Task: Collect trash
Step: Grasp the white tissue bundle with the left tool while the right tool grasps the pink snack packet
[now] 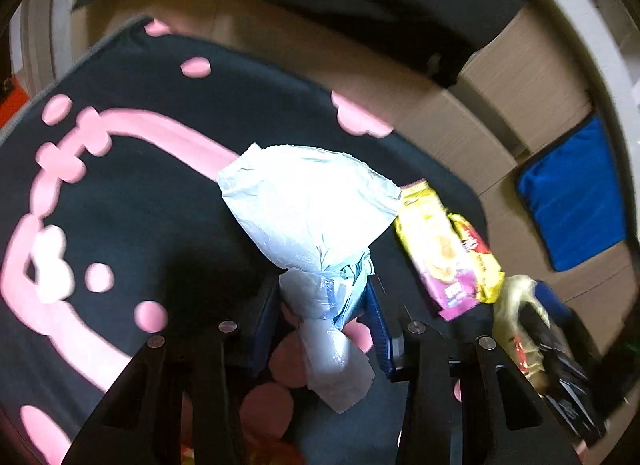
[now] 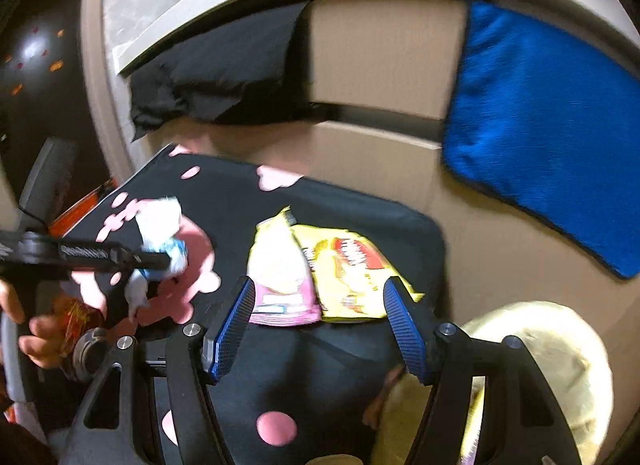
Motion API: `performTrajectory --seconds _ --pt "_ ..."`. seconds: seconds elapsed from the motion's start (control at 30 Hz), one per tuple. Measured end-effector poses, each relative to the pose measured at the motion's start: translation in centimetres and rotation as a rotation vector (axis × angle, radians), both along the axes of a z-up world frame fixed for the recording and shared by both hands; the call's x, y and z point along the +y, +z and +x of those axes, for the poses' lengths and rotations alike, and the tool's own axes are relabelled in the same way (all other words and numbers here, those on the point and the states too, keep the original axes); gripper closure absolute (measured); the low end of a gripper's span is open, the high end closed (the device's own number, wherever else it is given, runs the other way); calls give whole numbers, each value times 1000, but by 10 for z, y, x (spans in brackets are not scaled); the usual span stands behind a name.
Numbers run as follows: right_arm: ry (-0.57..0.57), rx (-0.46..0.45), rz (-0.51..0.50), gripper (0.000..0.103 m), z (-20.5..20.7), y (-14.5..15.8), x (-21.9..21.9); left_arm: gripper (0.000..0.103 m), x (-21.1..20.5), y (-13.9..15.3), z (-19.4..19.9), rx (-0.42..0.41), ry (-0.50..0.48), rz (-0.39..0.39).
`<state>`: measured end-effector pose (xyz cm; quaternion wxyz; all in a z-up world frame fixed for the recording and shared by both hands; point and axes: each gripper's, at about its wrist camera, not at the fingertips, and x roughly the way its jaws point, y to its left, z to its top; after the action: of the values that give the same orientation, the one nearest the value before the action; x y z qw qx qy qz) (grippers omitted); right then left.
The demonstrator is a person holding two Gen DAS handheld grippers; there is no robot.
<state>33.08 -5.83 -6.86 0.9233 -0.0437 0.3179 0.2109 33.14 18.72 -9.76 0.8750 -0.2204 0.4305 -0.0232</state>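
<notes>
My left gripper (image 1: 324,297) is shut on a white crumpled plastic wrapper (image 1: 308,205) and holds it above the black and pink mat (image 1: 120,205); both also show in the right wrist view, the gripper (image 2: 160,261) and the wrapper (image 2: 160,221). Two snack packets lie side by side on the mat's right part: a pink and yellow one (image 2: 280,269) and a yellow and red one (image 2: 352,269), also seen in the left wrist view (image 1: 436,249). My right gripper (image 2: 320,301) is open, its blue fingers either side of the packets, just short of them.
A pale translucent trash bag (image 2: 552,365) sits at the lower right, also in the left wrist view (image 1: 516,305). A blue cloth (image 2: 552,113) lies on the wooden floor (image 2: 380,169). A black cloth (image 2: 216,77) lies by the white wall base. An orange wrapper (image 2: 74,317) is in the hand at left.
</notes>
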Motion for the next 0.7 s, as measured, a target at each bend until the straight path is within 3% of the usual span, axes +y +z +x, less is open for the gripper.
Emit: performTrajectory --seconds 0.1,0.3,0.43,0.6,0.7 --pt "56 24 -5 39 12 -11 17 60 5 21 -24 -75 6 75" --pt "92 87 -60 40 52 -32 47 59 26 43 -55 -134 39 159" --pt "101 175 -48 39 73 -50 61 59 45 44 -71 -145 62 158" --pt "159 208 -17 42 64 -56 87 59 59 36 -76 -128 87 150" --pt "140 172 -88 56 59 -56 101 59 65 31 -79 -120 93 137"
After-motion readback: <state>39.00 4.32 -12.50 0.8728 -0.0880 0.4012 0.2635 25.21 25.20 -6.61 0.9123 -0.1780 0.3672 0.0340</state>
